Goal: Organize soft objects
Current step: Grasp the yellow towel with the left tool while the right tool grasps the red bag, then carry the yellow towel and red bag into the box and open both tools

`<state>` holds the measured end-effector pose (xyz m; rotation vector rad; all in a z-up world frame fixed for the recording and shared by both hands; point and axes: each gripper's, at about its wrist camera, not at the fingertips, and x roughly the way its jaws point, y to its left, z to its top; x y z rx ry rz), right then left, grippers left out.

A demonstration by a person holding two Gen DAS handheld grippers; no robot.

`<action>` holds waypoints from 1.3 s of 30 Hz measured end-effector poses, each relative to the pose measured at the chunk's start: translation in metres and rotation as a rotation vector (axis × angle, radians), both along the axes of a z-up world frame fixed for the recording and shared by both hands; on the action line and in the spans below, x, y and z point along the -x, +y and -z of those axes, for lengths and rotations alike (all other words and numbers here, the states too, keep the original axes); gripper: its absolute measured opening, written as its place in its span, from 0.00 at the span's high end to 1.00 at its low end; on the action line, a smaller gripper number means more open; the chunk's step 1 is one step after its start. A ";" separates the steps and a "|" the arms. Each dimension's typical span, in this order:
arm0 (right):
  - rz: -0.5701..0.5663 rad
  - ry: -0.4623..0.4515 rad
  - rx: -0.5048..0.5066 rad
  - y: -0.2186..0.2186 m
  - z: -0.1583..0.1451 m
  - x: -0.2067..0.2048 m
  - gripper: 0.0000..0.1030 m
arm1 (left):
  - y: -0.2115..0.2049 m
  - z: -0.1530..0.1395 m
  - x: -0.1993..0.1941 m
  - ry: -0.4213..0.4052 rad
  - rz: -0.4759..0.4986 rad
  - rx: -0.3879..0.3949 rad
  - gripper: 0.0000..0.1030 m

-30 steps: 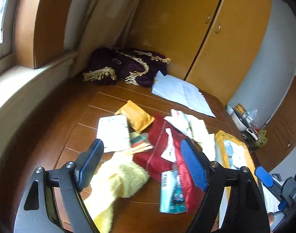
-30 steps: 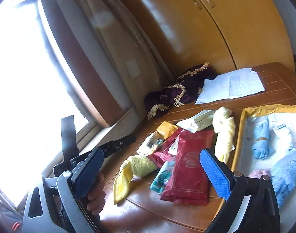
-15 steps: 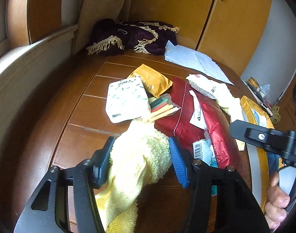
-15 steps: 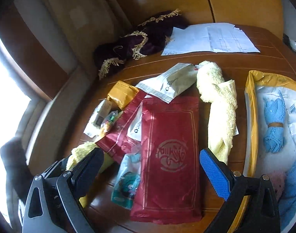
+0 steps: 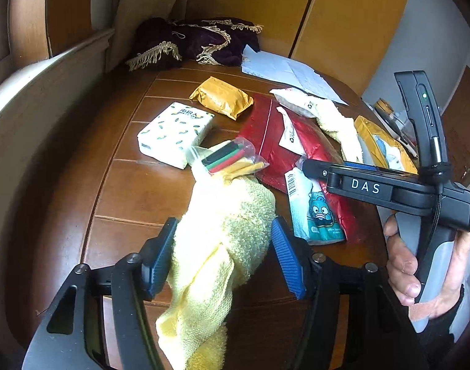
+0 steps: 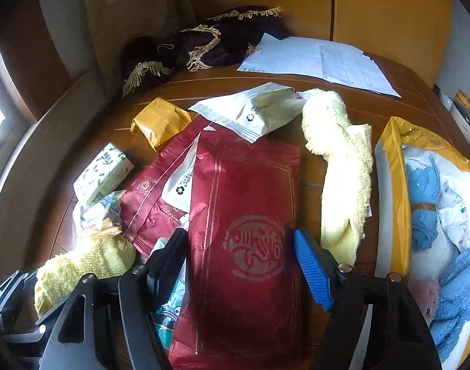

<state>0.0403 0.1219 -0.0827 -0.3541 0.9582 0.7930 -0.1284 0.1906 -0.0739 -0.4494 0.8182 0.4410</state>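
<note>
A yellow towel (image 5: pixel 222 225) lies bunched on the wooden table (image 5: pixel 136 191), and my left gripper (image 5: pixel 224 257) is shut on it, both blue pads pressed into its sides. The same towel (image 6: pixel 90 262) shows at lower left in the right wrist view. My right gripper (image 6: pixel 241 266) hovers open over a large red foil packet (image 6: pixel 244 203); in the left wrist view a hand (image 5: pixel 404 265) holds it on the right. A second yellow towel (image 6: pixel 343 169) lies beside a yellow-rimmed tray (image 6: pixel 395 185) that holds blue cloths (image 6: pixel 423 185).
Around the red packet lie a tissue pack (image 5: pixel 176 132), a gold pouch (image 5: pixel 222 98), a clear bag of coloured sticks (image 5: pixel 232 157), a teal cartoon packet (image 5: pixel 315 212) and a white pouch (image 6: pixel 253 111). At the back are a dark fringed cloth (image 5: pixel 198 43) and papers (image 6: pixel 315 58).
My left gripper moved down onto the yellow towel and its fingers closed from wide open onto it. The right gripper tilted down over the red packet and its fingers narrowed.
</note>
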 end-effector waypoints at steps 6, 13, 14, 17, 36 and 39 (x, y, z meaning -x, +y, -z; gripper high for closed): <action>-0.001 0.092 -0.089 -0.018 -0.009 0.001 0.46 | 0.005 0.013 -0.005 0.021 0.016 0.056 0.42; -0.013 0.138 -0.255 -0.050 -0.032 0.006 0.47 | 0.017 0.002 0.006 -0.121 0.124 0.298 0.55; -0.012 0.133 -0.271 -0.053 -0.035 0.006 0.47 | 0.020 0.000 0.008 -0.159 0.159 0.359 0.55; -0.023 0.147 -0.302 -0.057 -0.039 0.006 0.48 | 0.029 -0.004 0.013 -0.232 0.208 0.492 0.55; -0.090 0.116 -0.582 -0.127 -0.085 0.006 0.48 | 0.000 -0.048 -0.012 -0.545 0.407 0.690 0.55; -0.044 0.091 -0.603 -0.147 -0.092 -0.008 0.48 | -0.006 -0.062 -0.031 -0.541 0.386 0.661 0.55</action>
